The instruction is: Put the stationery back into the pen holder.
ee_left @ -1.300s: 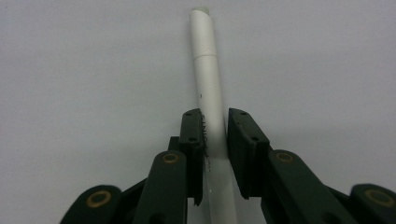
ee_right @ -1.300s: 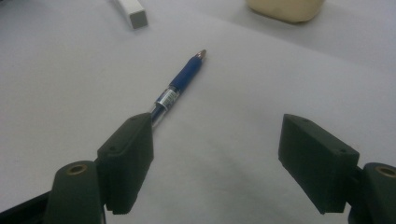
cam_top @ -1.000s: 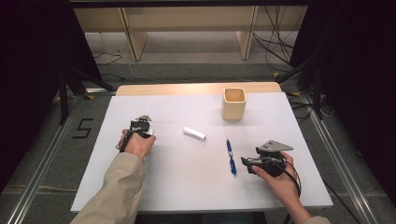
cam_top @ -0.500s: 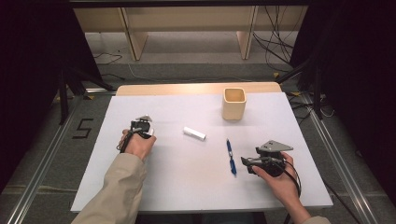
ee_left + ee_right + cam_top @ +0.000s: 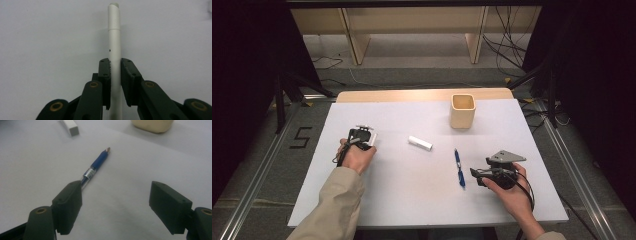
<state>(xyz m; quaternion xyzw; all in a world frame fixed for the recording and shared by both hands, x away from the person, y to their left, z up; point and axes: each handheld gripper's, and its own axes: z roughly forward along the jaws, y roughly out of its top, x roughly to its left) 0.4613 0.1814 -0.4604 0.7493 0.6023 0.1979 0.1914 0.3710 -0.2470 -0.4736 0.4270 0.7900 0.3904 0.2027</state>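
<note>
Currently, white pen (image 5: 114, 42): slim, capped, plain barrel with faint print.
Left gripper (image 5: 115, 68): jaws clamped on the pen's barrel, cap end jutting past them.
Pen's place: left of the beige cup (image 5: 462, 111), well apart.
Right gripper (image 5: 115, 207): jaws wide, empty.

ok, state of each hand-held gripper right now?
Left hand-held gripper: closed on the white pen.
Right hand-held gripper: open, holding nothing; blue pen lies ahead.
</note>
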